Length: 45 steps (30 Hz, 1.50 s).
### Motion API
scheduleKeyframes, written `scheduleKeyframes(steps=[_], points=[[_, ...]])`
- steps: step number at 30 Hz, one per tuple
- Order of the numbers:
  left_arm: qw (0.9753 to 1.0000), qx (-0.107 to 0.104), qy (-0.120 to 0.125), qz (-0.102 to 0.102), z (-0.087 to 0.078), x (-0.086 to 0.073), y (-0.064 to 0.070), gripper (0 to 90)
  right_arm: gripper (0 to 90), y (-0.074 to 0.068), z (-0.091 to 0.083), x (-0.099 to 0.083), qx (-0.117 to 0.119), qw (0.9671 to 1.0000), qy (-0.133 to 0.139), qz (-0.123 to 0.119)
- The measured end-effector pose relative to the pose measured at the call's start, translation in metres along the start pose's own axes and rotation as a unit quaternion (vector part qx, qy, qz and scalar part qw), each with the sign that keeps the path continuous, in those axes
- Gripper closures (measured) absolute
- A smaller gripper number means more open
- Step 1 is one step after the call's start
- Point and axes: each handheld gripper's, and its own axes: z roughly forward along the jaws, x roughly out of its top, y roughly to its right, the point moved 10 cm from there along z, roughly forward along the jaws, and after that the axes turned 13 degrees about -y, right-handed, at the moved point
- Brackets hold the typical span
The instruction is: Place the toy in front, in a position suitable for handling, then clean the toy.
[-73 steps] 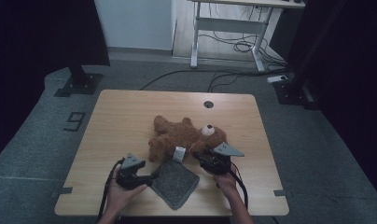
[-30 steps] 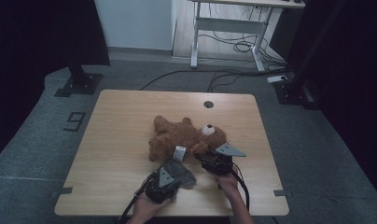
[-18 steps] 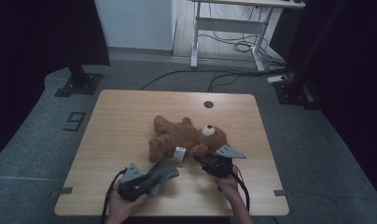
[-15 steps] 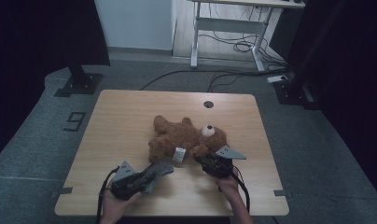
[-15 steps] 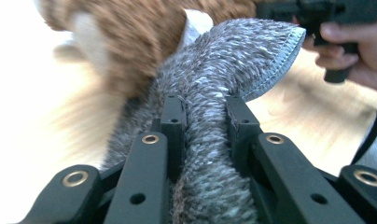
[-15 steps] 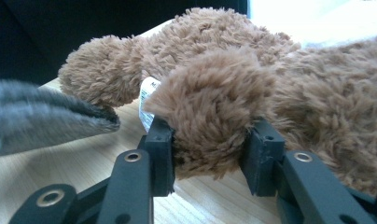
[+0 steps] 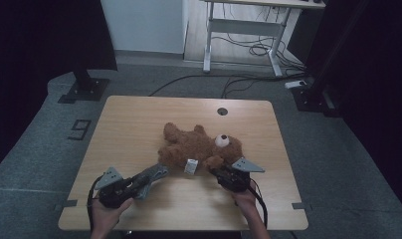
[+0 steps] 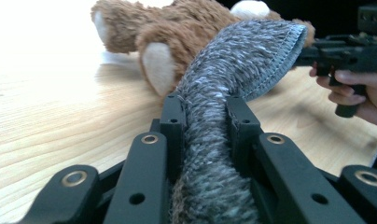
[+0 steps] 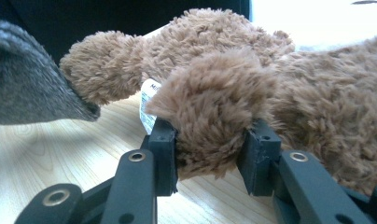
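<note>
Your left tool (image 7: 142, 180) is clamped on the grey cloth (image 7: 151, 177), near the counter's (image 7: 139, 129) front-left edge, and in the left gripper view the cloth (image 8: 224, 116) runs up between the two black jaws and arches over to the right, its stitched hem ending close to the far tool held in your other hand. Your right tool (image 7: 220, 174) is closed on a paw of the teddy bear (image 7: 199, 147); in the right gripper view that fluffy brown paw (image 9: 214, 126) bulges between the jaws, squeezed from both sides. The bear lies on its back across the middle of the counter, head toward your right tool, legs pointing toward the left side. It's shaggy brown plush with a pale snout (image 7: 222, 140) and cream pads on the feet (image 8: 158, 70). A small white tag (image 7: 190, 166) hangs off its side, just beside the gripped paw, printed text too small to read. The cloth is a fuzzy grey knit flecked with lighter threads, bunched narrow where you hold it, its free end lifted off the wood and reaching toward the bear's lower body
</note>
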Motion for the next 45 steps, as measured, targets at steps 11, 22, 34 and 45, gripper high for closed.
scheduleKeyframes(steps=[11,22,34,45], points=[[0.9996,0.017,0.019,-0.015,-0.012,0.005,-0.007,71.6,62.7,-0.001,0.0,-0.001,0.001,0.9999,-0.001,-0.01],[0.9994,0.02,0.029,-0.001,-0.013,0.025,0.007,71.6,62.7,-0.002,-0.001,0.0,0.002,0.9999,0.002,-0.012],[0.9992,0.016,0.027,0.026,0.009,0.077,0.026,71.6,62.8,-0.001,0.0,0.004,0.004,0.9999,0.004,-0.013],[0.9985,0.006,-0.015,0.052,0.073,0.102,0.053,71.6,62.8,-0.001,0.002,0.006,0.013,0.9999,0.007,-0.008]])
